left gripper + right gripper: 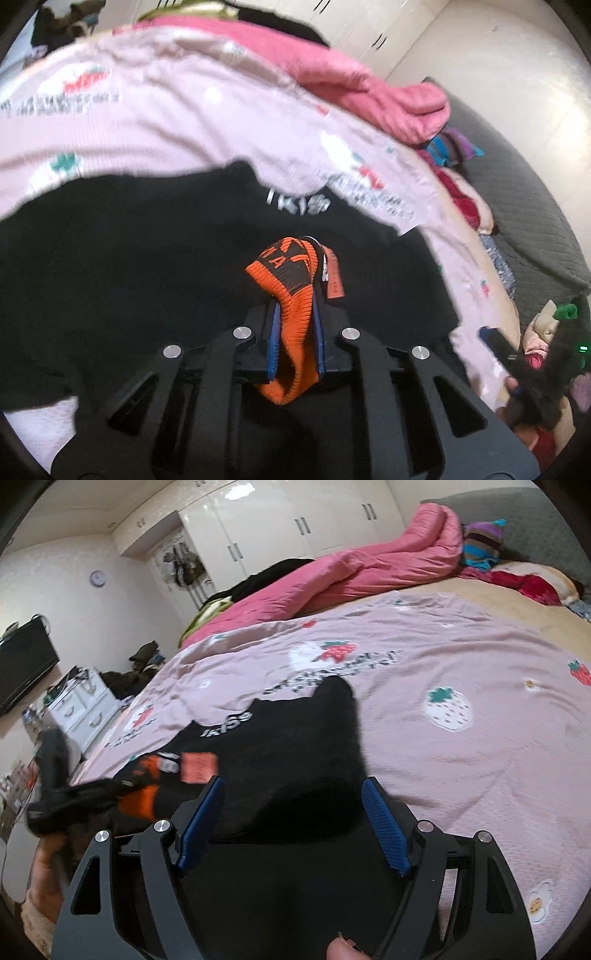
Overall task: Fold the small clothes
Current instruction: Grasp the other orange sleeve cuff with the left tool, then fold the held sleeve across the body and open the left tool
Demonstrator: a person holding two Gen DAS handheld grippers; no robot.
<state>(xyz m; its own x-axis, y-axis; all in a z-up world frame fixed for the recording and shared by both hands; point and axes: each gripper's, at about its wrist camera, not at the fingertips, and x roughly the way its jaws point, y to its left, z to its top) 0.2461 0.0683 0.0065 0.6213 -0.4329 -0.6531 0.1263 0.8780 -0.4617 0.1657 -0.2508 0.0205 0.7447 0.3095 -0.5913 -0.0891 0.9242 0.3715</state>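
A small black garment [147, 266] with white lettering lies on the pink strawberry-print bedsheet [155, 118]. Its orange and black ribbed waistband [291, 280], with a red tag, is pinched in my left gripper [295, 295], which is shut on it just above the cloth. In the right wrist view the same garment [295, 753] lies spread on the sheet [461, 686]. My right gripper [293, 786] is open and empty, its blue pads [384, 827] hovering over the garment's near part. The left gripper [70, 801] and waistband [142, 797] show at the left.
A rolled pink quilt [369, 565] lies along the far side of the bed, with striped clothes [480, 542] and a red item [532, 583] near the grey headboard. White drawers [81, 709], a TV and wardrobes stand beyond the bed.
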